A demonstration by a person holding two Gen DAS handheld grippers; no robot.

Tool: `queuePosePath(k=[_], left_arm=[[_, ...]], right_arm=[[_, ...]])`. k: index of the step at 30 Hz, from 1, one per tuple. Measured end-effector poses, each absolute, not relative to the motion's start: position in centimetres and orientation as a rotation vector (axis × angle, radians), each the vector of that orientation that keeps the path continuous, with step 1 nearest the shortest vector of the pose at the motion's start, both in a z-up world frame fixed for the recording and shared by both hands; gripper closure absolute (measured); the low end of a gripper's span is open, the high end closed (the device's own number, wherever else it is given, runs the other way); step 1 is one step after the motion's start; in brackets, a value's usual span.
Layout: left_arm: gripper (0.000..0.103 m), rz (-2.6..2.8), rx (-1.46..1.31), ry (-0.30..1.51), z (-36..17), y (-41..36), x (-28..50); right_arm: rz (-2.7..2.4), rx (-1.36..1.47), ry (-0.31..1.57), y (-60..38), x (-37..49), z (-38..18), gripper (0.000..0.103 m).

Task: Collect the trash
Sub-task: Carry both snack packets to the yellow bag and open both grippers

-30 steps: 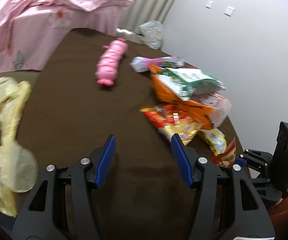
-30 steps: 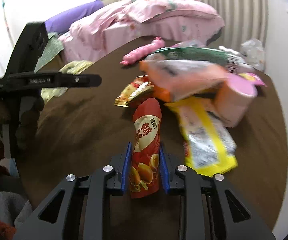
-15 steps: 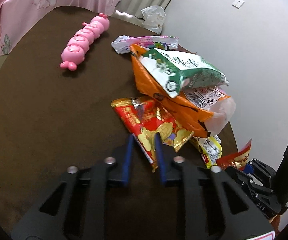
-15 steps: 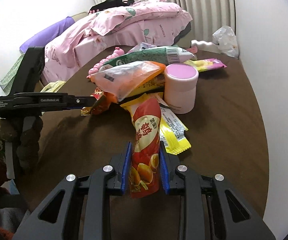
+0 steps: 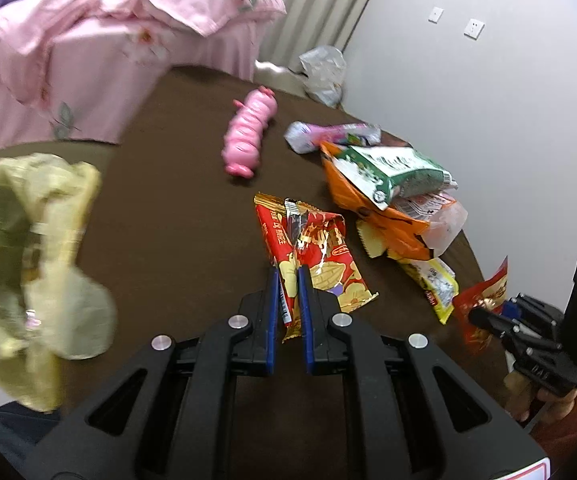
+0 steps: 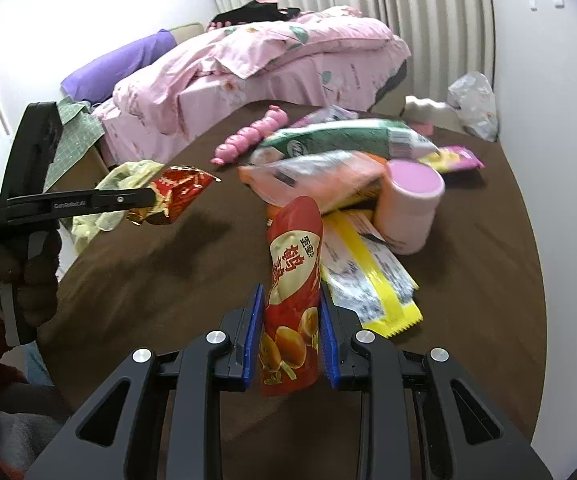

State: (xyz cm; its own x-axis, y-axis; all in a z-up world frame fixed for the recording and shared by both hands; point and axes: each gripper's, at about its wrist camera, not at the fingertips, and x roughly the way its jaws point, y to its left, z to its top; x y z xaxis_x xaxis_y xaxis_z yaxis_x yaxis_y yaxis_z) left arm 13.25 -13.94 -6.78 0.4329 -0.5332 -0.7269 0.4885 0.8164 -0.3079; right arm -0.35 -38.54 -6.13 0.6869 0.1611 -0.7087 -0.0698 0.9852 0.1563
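Nearest to you, your left gripper (image 5: 287,276) had its jaws closed tight on the red and gold snack wrapper (image 5: 308,256), which the right wrist view showed lifted clear of the table (image 5: 176,240). Your right gripper (image 6: 290,312) had its jaws pinched on the red chip packet (image 6: 292,280), which stood up between them. The table under both was covered in a dark brown cloth. A crumpled yellow-green plastic bag (image 5: 28,248) hung at its left edge. Just beyond the red chip packet lay a yellow and white wrapper (image 6: 364,280), flat on the cloth, with a pink-lidded tub (image 6: 410,208) standing upright beside it. Behind those, an orange bag (image 5: 380,216) and a green and white bag (image 5: 392,172) were heaped together, the green one on top. A pink caterpillar toy (image 5: 248,136) lay farther out, apart from the heap, near a pink and white wrapper (image 5: 328,136). Past the table stood a bed with a pink floral quilt (image 6: 272,60) and a purple pillow (image 6: 120,64), and against the far wall were pale curtains (image 6: 408,8) and a clear plastic bag (image 6: 472,104) in the corner.
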Motion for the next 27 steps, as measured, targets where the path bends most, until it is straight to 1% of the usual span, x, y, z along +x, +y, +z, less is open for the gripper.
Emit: queuePosePath(k=[8, 18, 23, 27], left_arm=[[0.094, -0.572, -0.033, 0.808, -2.7, -8.7, 10.9], [0.094, -0.420, -0.120, 0.698, 1.1, 0.1, 9.7], [0.094, -0.338, -0.165, 0.681, 1.2, 4.1, 10.1], [0.094, -0.274, -0.193, 0.689, 0.2, 7.1, 10.9]], right_arm=[[0.209, 0.058, 0.749, -34.8, 1.1, -3.4, 0.077], [0.385, -0.016, 0.621, -27.5, 5.2, 3.3, 0.077], [0.459, -0.064, 0.619, -23.3, 8.1, 4.3, 0.077], [0.508, -0.103, 0.630, -20.4, 10.3, 4.3, 0.077]])
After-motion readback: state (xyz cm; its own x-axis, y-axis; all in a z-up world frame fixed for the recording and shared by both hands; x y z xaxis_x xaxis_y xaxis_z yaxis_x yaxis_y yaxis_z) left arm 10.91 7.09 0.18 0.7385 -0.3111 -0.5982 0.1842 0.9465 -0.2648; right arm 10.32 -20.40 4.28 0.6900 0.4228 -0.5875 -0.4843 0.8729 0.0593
